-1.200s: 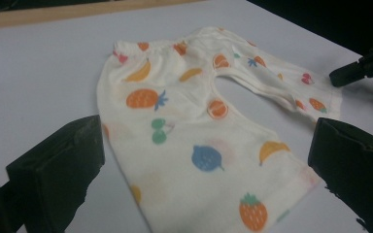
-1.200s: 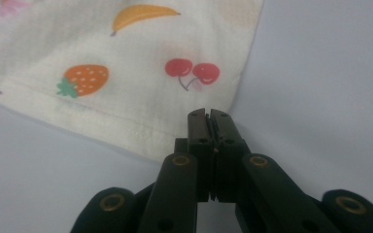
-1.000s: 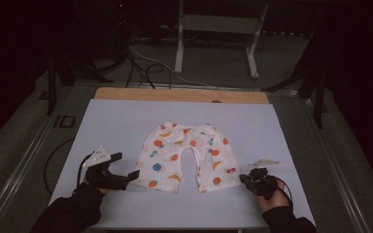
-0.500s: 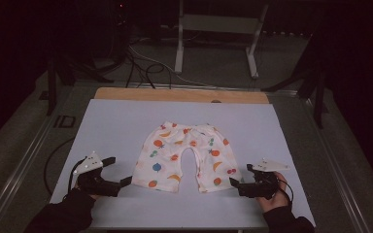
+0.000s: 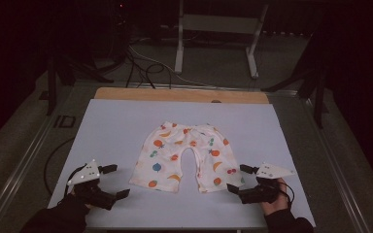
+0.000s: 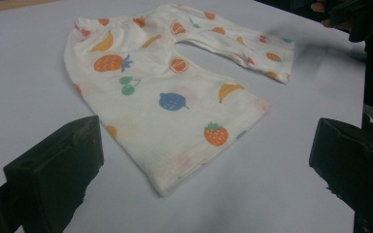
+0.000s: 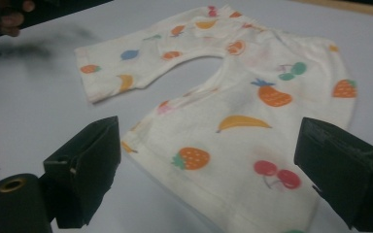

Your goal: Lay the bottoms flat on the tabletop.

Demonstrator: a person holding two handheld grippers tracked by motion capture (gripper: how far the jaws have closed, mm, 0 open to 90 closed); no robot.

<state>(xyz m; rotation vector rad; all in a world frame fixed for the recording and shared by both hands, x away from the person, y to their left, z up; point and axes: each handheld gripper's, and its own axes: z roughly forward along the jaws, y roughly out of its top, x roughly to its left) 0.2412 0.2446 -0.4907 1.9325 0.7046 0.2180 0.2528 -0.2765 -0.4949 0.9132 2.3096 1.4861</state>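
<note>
A pair of small white shorts printed with coloured fruit lies flat in the middle of the white sheet, waistband away from me. My left gripper rests open on the sheet, just left of the left leg hem and apart from it. My right gripper sits at the right leg hem. Its jaws have just been opening and now stand wide, with the hem lying between them and the pads off the cloth. In the left gripper view the left gripper also stands wide.
The white sheet covers the table, with a wooden strip along the far edge. A metal stand and cables lie on the dark floor beyond. Metal rails run along both sides of the table.
The right gripper, shut at the right leg hem a second ago, now stands open. The left gripper has drawn back a little to the left, away from the shorts.
</note>
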